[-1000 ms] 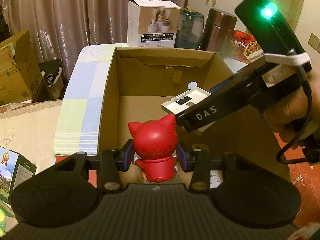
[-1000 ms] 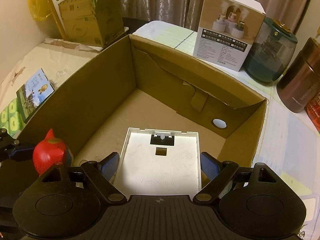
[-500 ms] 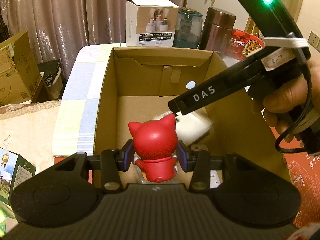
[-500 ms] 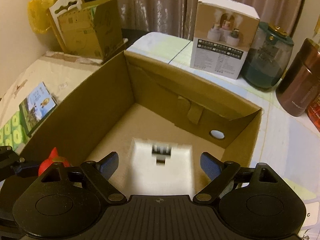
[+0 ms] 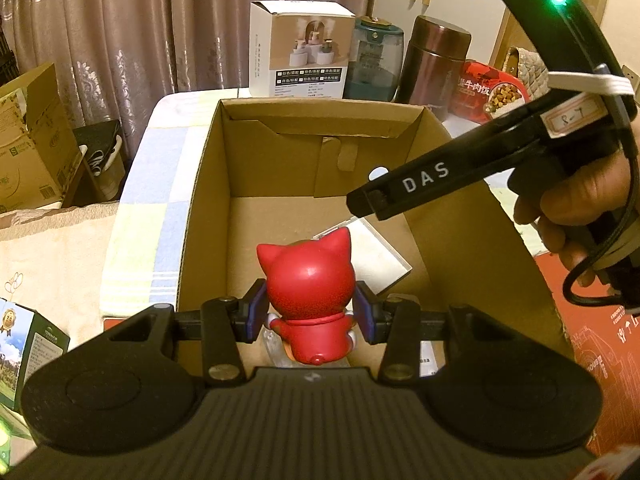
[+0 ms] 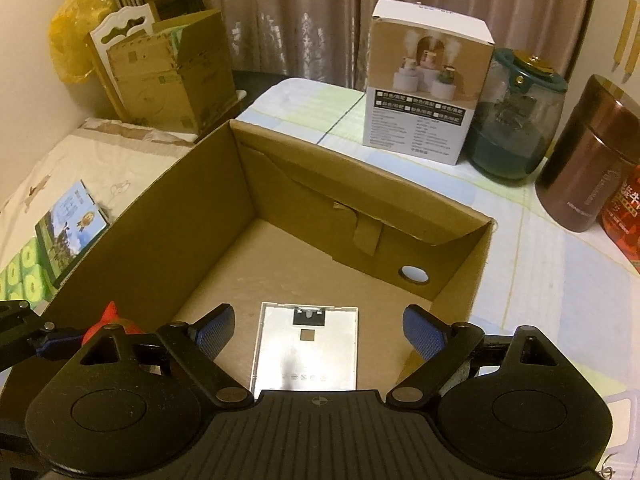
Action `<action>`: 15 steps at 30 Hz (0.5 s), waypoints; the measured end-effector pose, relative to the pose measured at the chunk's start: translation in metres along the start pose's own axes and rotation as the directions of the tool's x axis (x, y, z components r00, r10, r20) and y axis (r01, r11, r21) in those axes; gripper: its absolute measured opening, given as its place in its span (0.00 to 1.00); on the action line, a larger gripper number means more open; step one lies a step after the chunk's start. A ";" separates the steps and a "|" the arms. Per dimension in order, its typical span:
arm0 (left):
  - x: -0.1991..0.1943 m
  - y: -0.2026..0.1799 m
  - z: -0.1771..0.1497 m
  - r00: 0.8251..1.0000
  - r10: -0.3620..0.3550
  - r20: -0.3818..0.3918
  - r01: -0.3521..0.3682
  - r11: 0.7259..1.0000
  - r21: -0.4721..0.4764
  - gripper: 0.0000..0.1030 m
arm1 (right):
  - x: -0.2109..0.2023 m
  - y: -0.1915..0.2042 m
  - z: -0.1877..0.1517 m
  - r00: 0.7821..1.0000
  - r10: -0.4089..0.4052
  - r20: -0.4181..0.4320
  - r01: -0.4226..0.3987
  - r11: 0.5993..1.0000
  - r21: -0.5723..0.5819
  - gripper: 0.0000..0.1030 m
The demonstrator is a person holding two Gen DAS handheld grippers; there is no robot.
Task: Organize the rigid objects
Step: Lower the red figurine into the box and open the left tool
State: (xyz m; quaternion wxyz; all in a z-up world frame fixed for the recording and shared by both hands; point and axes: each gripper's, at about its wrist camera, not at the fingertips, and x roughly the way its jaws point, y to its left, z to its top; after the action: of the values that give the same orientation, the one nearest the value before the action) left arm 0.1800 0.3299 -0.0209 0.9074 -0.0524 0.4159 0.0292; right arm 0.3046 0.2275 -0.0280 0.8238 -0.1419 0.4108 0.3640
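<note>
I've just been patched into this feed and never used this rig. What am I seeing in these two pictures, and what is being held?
No robot here: a person holds a hand-held gripper in each hand, each with a fisheye camera looking along its fingers. The left wrist view shows the left gripper shut on a red cat figure above the near edge of an open cardboard box; the black device at right is the right gripper's body, in a hand. The right wrist view shows the right gripper open and empty over the box, with a white flat panel lying on the box floor below it. Behind the box on the table stand a white carton, a teal jar and a brown canister.
</note>
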 end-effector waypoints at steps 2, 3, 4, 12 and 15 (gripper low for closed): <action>0.001 0.000 0.000 1.000 0.000 -0.001 0.000 1.000 0.000 0.39 | -0.001 -0.001 0.000 1.000 0.003 0.006 -0.003 1.000 -0.001 0.86; 0.001 -0.001 0.000 1.000 0.001 -0.002 -0.001 1.000 0.001 0.39 | -0.002 -0.001 0.000 1.000 0.003 0.010 -0.003 1.000 0.000 0.86; 0.002 -0.001 0.001 1.000 0.000 -0.002 0.000 1.000 0.002 0.39 | -0.003 -0.002 0.000 1.000 0.000 0.014 0.000 1.000 0.001 0.86; 0.006 -0.006 0.001 1.000 -0.003 -0.004 0.003 1.000 0.009 0.39 | -0.012 -0.009 0.000 0.999 -0.005 0.044 0.004 1.000 0.012 0.86; 0.008 -0.008 0.001 1.000 -0.004 -0.008 0.004 1.000 0.012 0.39 | -0.016 -0.011 -0.001 0.998 0.004 0.057 -0.005 1.000 0.014 0.86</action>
State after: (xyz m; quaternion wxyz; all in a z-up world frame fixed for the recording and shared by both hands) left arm 0.1863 0.3226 -0.0259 0.9061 -0.0479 0.4197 0.0249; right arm 0.3059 0.2113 -0.0170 0.8352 -0.1247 0.3902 0.3668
